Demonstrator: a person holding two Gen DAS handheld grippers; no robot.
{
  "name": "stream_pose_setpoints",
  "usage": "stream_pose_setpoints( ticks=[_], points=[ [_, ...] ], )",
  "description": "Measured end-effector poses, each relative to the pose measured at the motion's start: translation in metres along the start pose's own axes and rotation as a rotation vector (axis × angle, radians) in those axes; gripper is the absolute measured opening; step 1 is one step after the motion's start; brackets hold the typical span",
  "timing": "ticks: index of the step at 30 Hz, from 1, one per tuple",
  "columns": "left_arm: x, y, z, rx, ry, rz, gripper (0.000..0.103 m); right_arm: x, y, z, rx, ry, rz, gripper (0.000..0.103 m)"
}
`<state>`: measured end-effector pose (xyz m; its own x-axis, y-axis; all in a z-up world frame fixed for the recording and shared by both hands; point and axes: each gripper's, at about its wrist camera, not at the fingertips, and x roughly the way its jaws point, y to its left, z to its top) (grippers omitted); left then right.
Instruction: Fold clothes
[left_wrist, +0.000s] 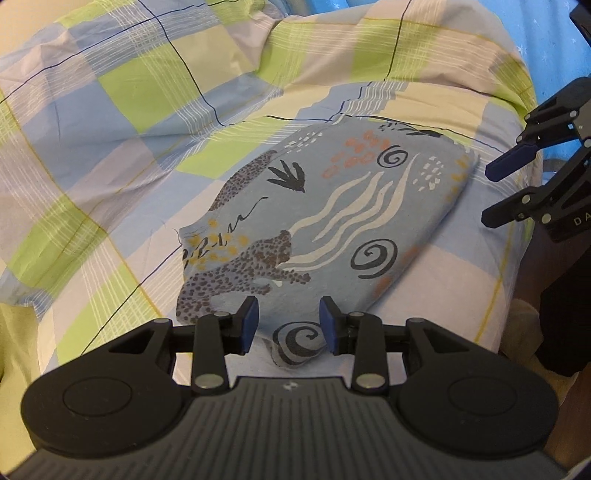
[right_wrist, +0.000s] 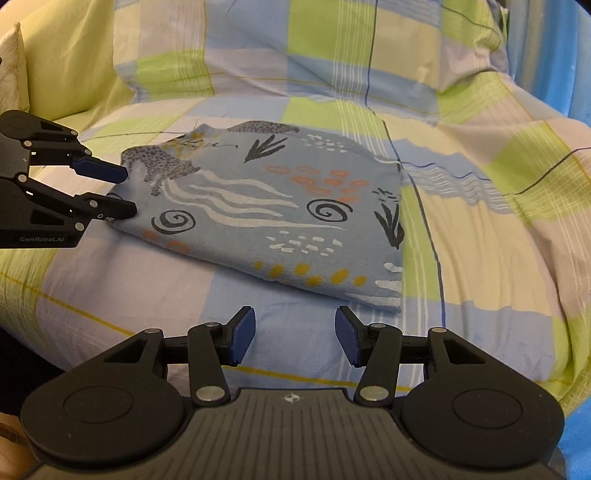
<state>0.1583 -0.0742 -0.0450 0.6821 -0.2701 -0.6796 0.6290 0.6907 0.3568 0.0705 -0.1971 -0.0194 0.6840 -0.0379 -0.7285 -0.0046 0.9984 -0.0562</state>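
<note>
While garment (right_wrist: 266, 218) is lying folded compact on bed (right_wrist: 480, 221) | left tongs (left_wrist: 289, 325) gaping at its corner, right tongs (right_wrist: 294, 338) hanging parted, empty | probably finishing.

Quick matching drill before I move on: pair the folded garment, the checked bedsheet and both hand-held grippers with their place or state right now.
Things:
1. folded blue patterned garment
2. checked bedsheet
3. left hand-held gripper
4. right hand-held gripper

Places or states:
A. open, at a corner of the garment
B. lies folded on the sheet
C. open, over bare sheet, short of the garment
D. spread under everything

Pairs: 1-B, 2-D, 3-A, 4-C
</note>
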Motion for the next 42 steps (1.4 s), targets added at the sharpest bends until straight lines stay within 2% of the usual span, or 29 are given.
stream_pose_setpoints(
  ticks=[2, 3, 6, 11, 18, 21, 25, 27, 30, 33, 36, 42],
  points=[
    [-0.003, -0.002, 0.0, 0.019, -0.004, 0.004, 0.032, -0.002, 0.002, 0.0, -0.024, -0.01, -0.017, 0.051],
    [-0.006, -0.005, 0.0, 0.045, -0.014, 0.013, 0.036, -0.004, 0.004, 0.001, -0.046, -0.017, -0.034, 0.051],
    [-0.017, -0.025, -0.003, 0.211, -0.068, 0.045, 0.05, -0.005, 0.013, -0.002, -0.148, -0.034, -0.087, 0.051],
    [-0.005, -0.066, -0.015, 0.474, -0.074, 0.075, 0.051, 0.001, 0.037, -0.007, -0.325, -0.065, -0.126, 0.051],
    [0.023, -0.086, -0.01, 0.661, -0.121, 0.189, 0.052, 0.018, 0.071, -0.021, -0.669, -0.112, -0.254, 0.054],
    [0.034, -0.086, -0.002, 0.652, -0.146, 0.191, 0.052, 0.023, 0.076, -0.023, -0.745, -0.171, -0.241, 0.054],
    [0.034, -0.064, 0.007, 0.494, -0.137, 0.111, 0.053, 0.036, 0.075, -0.019, -0.841, -0.241, -0.207, 0.054],
    [0.034, -0.06, 0.001, 0.533, -0.129, 0.143, 0.054, 0.042, 0.071, -0.018, -0.902, -0.242, -0.246, 0.053],
    [0.034, -0.06, -0.01, 0.614, -0.11, 0.218, 0.054, 0.048, 0.055, -0.015, -0.919, -0.199, -0.329, 0.049],
    [0.038, -0.059, -0.012, 0.622, -0.099, 0.247, 0.053, 0.055, 0.043, -0.011, -0.888, -0.187, -0.345, 0.049],
    [0.045, -0.068, -0.01, 0.667, -0.1, 0.278, 0.051, 0.062, 0.045, -0.015, -0.953, -0.198, -0.36, 0.049],
    [0.052, -0.061, -0.002, 0.612, -0.096, 0.252, 0.043, 0.069, 0.033, -0.011, -0.958, -0.216, -0.348, 0.046]
  ],
)
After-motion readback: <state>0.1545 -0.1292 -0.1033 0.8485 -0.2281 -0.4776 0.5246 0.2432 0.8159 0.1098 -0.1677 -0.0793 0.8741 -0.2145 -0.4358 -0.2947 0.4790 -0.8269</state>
